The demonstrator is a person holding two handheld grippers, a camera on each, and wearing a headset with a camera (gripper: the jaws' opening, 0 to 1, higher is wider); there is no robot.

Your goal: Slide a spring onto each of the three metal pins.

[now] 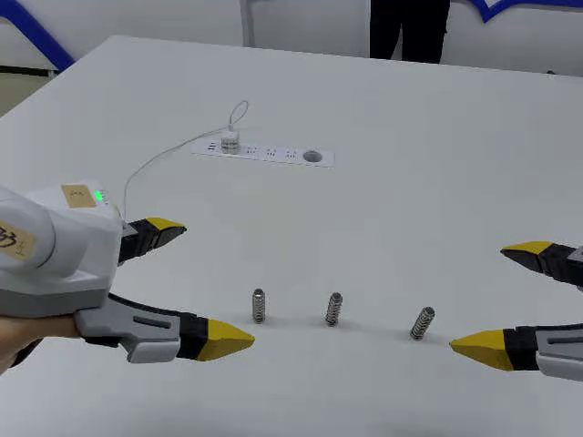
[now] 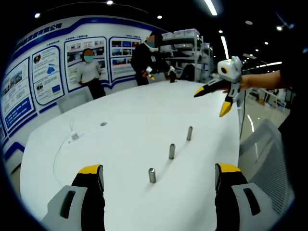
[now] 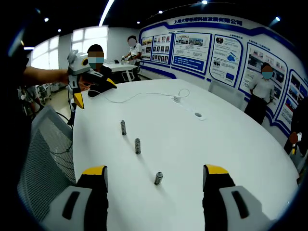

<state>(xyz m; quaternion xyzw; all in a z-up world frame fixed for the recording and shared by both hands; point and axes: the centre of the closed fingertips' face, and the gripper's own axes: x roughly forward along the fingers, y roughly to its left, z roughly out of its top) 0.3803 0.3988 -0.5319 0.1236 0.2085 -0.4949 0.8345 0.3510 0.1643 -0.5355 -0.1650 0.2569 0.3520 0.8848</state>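
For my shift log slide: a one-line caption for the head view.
Open left gripper and open right gripper flank three spring-sleeved pins in a row on the white table.

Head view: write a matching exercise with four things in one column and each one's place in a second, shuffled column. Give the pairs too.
Things:
1. left gripper
2. right gripper
3. power strip
4. middle pin

Places:
A. farthest away, behind everything else listed
B. at the right edge of the picture, jaws apart
C. upright, with a similar neighbour on either side
D. at the left edge of the picture, jaws apart

Pairs: 1-D, 2-B, 3-A, 4-C
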